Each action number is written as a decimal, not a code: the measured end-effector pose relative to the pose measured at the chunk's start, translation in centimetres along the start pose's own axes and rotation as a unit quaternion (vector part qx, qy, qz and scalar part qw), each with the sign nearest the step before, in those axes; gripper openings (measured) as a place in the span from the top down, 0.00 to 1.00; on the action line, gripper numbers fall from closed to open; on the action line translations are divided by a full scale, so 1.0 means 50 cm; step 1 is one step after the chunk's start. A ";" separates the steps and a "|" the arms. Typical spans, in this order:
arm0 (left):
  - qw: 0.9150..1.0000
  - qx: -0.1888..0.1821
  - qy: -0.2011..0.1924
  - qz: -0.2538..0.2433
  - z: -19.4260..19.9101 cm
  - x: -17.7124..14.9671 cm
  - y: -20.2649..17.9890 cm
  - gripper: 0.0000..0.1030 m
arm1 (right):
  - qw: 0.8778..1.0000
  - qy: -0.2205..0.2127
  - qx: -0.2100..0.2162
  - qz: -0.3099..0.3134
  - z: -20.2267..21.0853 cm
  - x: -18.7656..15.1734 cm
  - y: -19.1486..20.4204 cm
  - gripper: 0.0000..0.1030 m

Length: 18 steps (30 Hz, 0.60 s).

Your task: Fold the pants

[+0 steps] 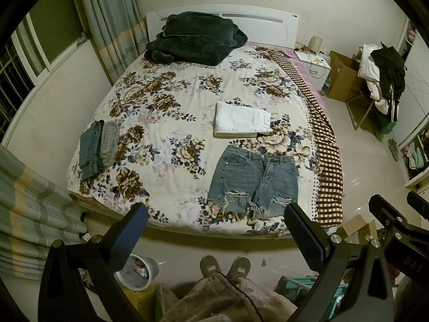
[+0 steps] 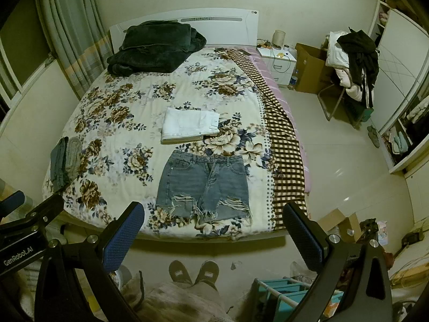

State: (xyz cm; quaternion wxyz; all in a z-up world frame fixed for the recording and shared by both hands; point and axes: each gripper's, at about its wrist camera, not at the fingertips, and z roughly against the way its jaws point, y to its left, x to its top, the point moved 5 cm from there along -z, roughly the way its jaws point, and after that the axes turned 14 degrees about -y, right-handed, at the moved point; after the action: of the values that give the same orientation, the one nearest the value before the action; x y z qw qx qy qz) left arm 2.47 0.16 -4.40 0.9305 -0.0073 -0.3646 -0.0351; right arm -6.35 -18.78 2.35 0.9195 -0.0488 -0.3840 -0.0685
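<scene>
Left hand-held gripper (image 1: pixel 215 228) spread wide, nothing between its fingers, hovering off the near edge of the bed (image 1: pixel 161 123). Right hand-held gripper (image 2: pixel 213 226) likewise spread, holding nothing, same height. Bed has a floral cover, with a checked blanket (image 1: pixel 321 145) along the right side. Dark green blanket (image 1: pixel 195 37) heaped at far end against the headboard. Denim shorts (image 2: pixel 205 185) lie flat, unfolded, near edge, right of centre, waistband far, frayed hems near. White folded pants (image 2: pixel 189 124) just beyond the shorts. Small folded grey-blue pile (image 1: pixel 97 147) at left edge. Person's slippers (image 2: pixel 194 272) on the floor below.
</scene>
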 end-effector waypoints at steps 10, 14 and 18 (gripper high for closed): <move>1.000 -0.001 0.001 0.000 0.000 0.000 0.001 0.00 | 1.000 0.002 0.001 0.000 -0.016 -0.011 0.012 0.00; 1.000 -0.001 0.000 0.001 -0.001 0.000 0.000 0.00 | 1.000 0.001 0.001 0.001 -0.016 -0.011 0.014 0.00; 1.000 0.001 -0.003 0.001 -0.005 0.001 0.009 0.00 | 1.000 0.001 0.001 0.001 -0.016 -0.009 0.015 0.00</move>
State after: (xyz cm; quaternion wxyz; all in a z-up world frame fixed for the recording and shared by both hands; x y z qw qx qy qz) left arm 2.71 0.60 -4.51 0.9296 -0.0068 -0.3670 -0.0340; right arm -5.98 -18.12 1.43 0.9198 -0.0479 -0.3835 -0.0675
